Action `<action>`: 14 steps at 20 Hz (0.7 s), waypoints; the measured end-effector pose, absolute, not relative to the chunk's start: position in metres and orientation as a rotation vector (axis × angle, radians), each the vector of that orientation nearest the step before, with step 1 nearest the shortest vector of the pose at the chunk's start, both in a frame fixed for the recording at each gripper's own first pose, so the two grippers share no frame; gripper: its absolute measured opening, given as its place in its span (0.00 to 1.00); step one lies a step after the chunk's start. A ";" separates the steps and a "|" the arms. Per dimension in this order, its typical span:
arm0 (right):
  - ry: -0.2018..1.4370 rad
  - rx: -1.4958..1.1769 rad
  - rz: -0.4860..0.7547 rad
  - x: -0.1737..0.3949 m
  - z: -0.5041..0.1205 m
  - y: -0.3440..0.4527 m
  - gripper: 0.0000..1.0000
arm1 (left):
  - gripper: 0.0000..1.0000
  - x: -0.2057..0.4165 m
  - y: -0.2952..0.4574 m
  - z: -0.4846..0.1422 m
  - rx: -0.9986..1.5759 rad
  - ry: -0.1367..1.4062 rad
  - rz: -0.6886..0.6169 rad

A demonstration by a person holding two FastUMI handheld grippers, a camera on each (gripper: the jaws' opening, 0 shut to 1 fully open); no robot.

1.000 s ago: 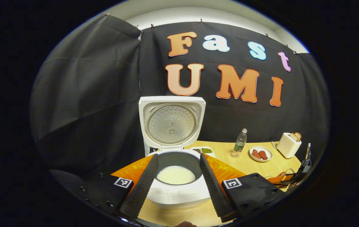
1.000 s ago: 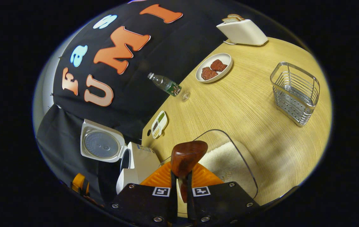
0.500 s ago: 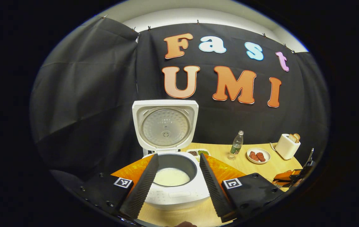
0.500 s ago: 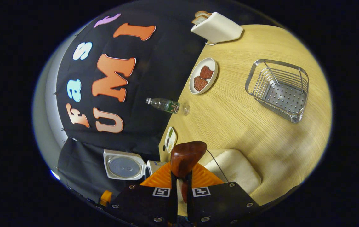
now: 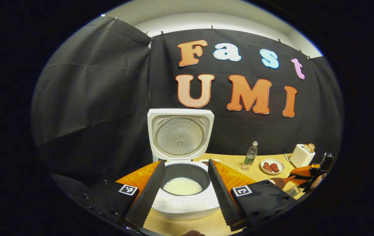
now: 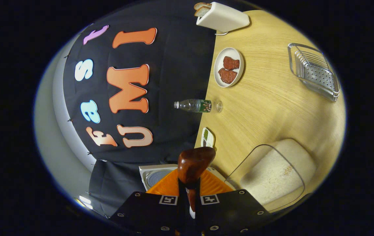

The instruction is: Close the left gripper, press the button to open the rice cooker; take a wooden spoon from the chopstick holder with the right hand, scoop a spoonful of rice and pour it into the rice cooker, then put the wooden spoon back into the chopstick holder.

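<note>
We see no readable labels. Our left tool [image 5: 183, 191] is spread apart before the open rice cooker [image 5: 182, 164] on a pale wood counter [image 6: 272, 108]. Our right tool [image 6: 189, 196] clamps the wooden spoon [image 6: 195, 160]; the wire chopstick holder [image 6: 315, 70] lies far right.

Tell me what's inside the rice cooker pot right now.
The rice cooker stands open, and a pale layer of rice covers the pot's bottom. The left claw's fingers hide the pot's side edges.
</note>
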State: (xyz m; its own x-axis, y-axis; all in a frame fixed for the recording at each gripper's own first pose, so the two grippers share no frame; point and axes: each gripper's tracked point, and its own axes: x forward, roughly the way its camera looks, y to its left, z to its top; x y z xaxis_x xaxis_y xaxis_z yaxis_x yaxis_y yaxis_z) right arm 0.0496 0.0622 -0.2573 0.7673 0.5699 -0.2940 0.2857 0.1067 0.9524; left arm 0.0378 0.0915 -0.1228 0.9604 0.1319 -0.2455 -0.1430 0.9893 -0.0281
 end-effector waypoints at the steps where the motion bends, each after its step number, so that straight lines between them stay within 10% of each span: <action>1: 0.731 1.492 0.256 0.056 -0.249 0.075 0.11 | 0.94 0.036 0.099 -0.123 -0.041 0.242 0.152; 14: 0.710 1.001 0.423 0.140 -0.190 0.269 0.11 | 0.90 0.024 0.181 -0.137 0.008 0.240 0.241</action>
State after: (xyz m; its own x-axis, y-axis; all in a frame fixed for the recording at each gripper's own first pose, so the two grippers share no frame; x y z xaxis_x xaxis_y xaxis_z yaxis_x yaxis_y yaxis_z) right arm 0.1397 0.2691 -0.1904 0.7039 0.6220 -0.3430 -0.0056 0.4877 0.8730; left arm 0.0239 0.1815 -0.1370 0.9427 0.2375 -0.2345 -0.2357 0.9711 0.0361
